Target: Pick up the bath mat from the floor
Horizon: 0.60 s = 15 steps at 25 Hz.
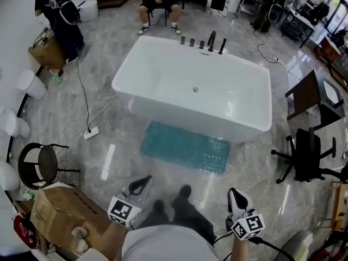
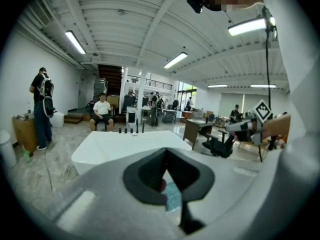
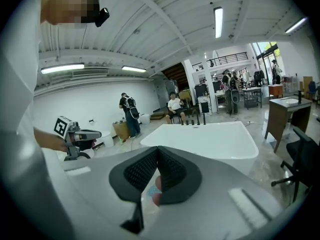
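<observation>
The teal, nubbly bath mat (image 1: 186, 147) lies flat on the glossy grey marble floor (image 1: 255, 167), its long edge just beside the front wall of the smooth white rectangular bathtub (image 1: 196, 91). On the mat's side of the tub, the left gripper (image 1: 141, 184) and right gripper (image 1: 235, 196) hang clear of the mat, jaws clenched together on nothing. Open floor separates them from the mat's near edge.

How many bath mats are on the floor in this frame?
1. The teal bath mat lies flat on the floor, along the near side of the white bathtub. Floor behind the tub is partly hidden.
</observation>
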Each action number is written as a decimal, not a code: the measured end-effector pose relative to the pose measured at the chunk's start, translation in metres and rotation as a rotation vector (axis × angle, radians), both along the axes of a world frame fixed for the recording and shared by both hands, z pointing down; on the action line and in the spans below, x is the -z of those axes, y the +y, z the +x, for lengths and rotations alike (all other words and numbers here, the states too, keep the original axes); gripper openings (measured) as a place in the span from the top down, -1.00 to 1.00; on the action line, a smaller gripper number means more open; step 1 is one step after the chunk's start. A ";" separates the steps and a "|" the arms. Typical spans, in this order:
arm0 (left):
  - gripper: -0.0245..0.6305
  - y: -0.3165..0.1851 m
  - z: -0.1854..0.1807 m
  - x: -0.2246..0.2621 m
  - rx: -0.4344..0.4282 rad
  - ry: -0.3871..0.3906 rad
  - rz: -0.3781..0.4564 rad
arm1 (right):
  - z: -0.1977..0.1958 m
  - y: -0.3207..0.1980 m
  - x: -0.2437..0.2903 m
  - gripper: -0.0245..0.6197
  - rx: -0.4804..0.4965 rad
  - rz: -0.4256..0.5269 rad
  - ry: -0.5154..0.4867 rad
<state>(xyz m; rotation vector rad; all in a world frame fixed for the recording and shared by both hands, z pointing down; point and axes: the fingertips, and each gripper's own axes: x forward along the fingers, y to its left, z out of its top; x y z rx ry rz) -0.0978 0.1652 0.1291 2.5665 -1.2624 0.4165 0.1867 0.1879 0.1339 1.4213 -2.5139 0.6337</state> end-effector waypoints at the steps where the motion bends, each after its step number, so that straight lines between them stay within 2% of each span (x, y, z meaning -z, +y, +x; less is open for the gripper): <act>1: 0.92 -0.008 0.006 -0.003 0.004 -0.003 -0.001 | 0.006 -0.010 -0.004 0.91 0.005 -0.004 0.001; 10: 0.92 -0.072 0.049 -0.039 0.020 -0.043 -0.024 | 0.059 -0.081 -0.056 0.91 0.010 -0.073 0.007; 15: 0.92 -0.099 0.036 -0.056 0.060 -0.057 -0.040 | 0.057 -0.109 -0.082 0.91 0.024 -0.096 0.025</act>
